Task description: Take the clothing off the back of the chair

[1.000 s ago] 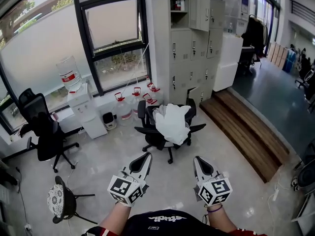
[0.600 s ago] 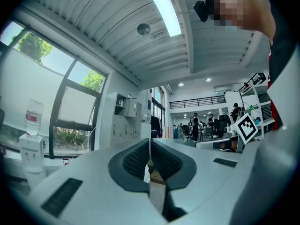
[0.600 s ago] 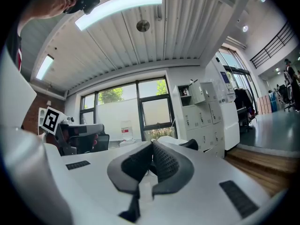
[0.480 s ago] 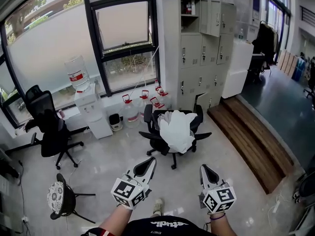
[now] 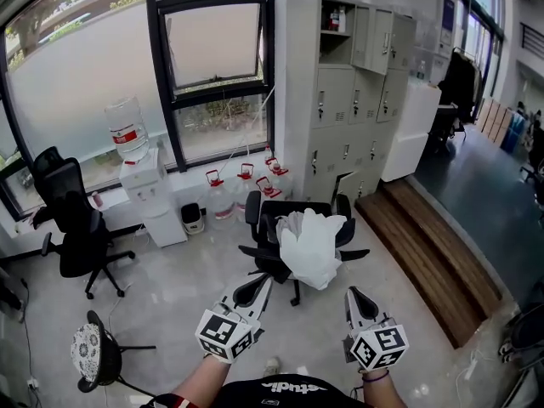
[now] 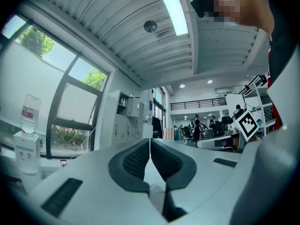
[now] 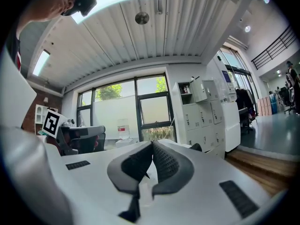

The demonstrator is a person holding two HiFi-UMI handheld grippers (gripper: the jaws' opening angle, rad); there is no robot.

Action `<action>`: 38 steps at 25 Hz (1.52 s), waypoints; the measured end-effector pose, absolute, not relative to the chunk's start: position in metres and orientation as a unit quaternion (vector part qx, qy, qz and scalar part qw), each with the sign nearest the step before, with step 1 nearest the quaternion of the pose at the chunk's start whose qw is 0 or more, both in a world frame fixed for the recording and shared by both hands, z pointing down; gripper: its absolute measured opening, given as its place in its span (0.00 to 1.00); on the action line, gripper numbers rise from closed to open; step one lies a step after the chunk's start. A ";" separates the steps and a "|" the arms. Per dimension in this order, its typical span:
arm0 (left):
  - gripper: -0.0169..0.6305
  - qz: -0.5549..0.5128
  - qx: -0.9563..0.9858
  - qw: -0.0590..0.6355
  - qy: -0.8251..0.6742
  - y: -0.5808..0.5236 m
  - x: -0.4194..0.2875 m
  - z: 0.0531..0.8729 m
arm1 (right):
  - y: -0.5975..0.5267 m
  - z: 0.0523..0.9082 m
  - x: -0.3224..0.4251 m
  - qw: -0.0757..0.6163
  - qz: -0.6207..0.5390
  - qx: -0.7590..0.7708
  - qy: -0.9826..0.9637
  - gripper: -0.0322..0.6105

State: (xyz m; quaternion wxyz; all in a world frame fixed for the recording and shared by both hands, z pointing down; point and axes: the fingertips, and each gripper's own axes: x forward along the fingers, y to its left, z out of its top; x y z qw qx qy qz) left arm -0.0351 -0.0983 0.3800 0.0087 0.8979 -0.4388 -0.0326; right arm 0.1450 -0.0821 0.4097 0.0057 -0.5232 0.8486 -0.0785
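Observation:
A white garment hangs over the back of a black office chair on castors, near the middle of the head view. My left gripper is held low in front of me, shut and empty, its tips just short of the chair's base. My right gripper sits beside it at the right, also shut with nothing in it, a little clear of the garment's lower edge. In the left gripper view the jaws meet at the tips; in the right gripper view the jaws do the same.
Grey lockers stand behind the chair, with water jugs and a water dispenser under the window. A second black chair is at the left, a stool lower left. A wooden step runs along the right.
Both grippers and the camera have advanced toward the chair; the chair and garment now sit closer and lower in the head view. The jaws stayed shut.

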 end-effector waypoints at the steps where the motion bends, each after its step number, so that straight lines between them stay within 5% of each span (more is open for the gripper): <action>1: 0.07 -0.034 0.898 0.008 -0.438 -0.109 -0.039 0.376 | -0.092 0.404 0.140 0.008 -0.077 -0.522 0.849 0.05; 17: 0.07 -0.033 0.923 -0.006 -0.383 -0.231 -0.060 0.376 | -0.202 0.398 0.100 0.026 -0.071 -0.556 0.828 0.05; 38: 0.08 -0.036 0.933 -0.017 -0.357 -0.260 -0.049 0.389 | -0.232 0.415 0.102 0.018 -0.078 -0.565 0.821 0.05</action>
